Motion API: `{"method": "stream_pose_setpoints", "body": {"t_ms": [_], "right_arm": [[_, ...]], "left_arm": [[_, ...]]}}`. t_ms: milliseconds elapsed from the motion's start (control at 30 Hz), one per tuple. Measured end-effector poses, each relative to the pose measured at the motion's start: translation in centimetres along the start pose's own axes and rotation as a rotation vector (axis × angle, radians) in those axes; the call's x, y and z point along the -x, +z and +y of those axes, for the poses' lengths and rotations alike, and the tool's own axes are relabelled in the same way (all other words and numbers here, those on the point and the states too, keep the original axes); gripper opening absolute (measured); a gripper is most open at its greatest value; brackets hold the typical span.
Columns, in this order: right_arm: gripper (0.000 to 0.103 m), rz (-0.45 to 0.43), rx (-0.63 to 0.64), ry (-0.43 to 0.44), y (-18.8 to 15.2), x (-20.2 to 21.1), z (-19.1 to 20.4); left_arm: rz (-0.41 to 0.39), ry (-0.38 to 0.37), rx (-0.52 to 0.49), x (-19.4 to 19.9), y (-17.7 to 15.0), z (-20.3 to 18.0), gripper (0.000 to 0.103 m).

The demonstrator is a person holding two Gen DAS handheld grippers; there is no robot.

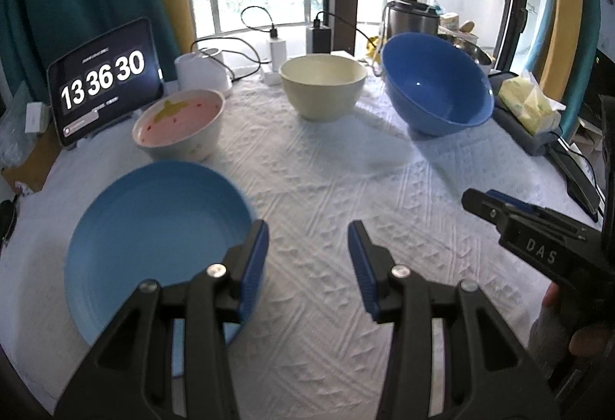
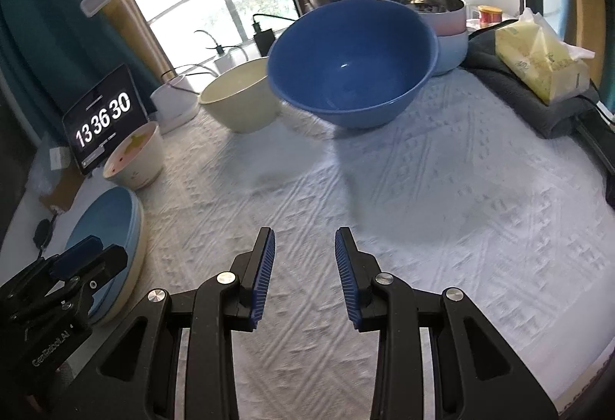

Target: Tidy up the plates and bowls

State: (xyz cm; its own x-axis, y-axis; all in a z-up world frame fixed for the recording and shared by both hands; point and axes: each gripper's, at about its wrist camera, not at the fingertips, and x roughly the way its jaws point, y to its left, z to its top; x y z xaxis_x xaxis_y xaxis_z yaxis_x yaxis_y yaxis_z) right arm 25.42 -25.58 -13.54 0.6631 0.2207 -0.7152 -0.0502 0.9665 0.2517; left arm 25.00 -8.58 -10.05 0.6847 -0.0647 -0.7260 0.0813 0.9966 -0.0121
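Both claws, left (image 1: 307, 262) & right (image 2: 305, 266), gaping, empty above tablecloth (image 1: 326, 170).

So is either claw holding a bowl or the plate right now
Neither. The left claw and right claw are both open over the white cloth, nothing between their pads.

Both tools share one build: black plastic linkage arms with triangular cut-outs, joined by round silver screw heads, ending in two fingers faced with ribbed blue pads. On the left gripper (image 1: 307, 233) the pads (image 1: 253, 266) show fine crosswise grooves; the right gripper (image 2: 305, 241) looks identical. Seen from the side, the right tool's black body carries raised letters reading "DAS", and the left one bears pale print, possibly "GenRobot.AI" (it is small and skewed). A hand (image 1: 557, 320) grips the right tool's handle; any sleeve is too dark to make out.
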Motion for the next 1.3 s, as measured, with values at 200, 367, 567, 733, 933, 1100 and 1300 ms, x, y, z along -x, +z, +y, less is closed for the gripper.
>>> {"method": "stream_pose_setpoints", "body": {"t_ms": [200, 367, 567, 733, 933, 1100, 1300], "right_arm": [[0.035, -0.014, 0.000, -0.012, 1.3, -0.2, -1.6], [0.035, -0.024, 0.010, -0.018, 2.6, -0.3, -2.5], [0.035, -0.034, 0.016, -0.027, 3.8, -0.6, -3.3], [0.035, -0.045, 0.014, -0.029, 4.9, -1.0, -4.0], [0.035, -0.058, 0.039, -0.040, 6.2, -1.3, -4.4], [0.035, -0.070, 0.045, -0.050, 7.1, -1.5, -4.9], [0.045, -0.082, 0.026, -0.060, 8.0, -2.0, -5.8]], "left_arm": [[-0.006, -0.007, -0.014, -0.8, 1.2, -1.3, 0.044], [-0.020, -0.022, -0.014, -1.6, 2.5, -2.3, 0.044], [-0.030, -0.034, -0.014, -2.5, 3.9, -3.3, 0.045], [-0.035, -0.042, -0.028, -3.3, 4.8, -4.2, 0.045], [-0.063, -0.058, -0.042, -3.9, 6.3, -5.1, 0.045], [-0.083, -0.073, -0.039, -4.7, 7.8, -5.8, 0.045], [-0.098, -0.085, -0.034, -5.9, 9.0, -6.3, 0.045]]}}
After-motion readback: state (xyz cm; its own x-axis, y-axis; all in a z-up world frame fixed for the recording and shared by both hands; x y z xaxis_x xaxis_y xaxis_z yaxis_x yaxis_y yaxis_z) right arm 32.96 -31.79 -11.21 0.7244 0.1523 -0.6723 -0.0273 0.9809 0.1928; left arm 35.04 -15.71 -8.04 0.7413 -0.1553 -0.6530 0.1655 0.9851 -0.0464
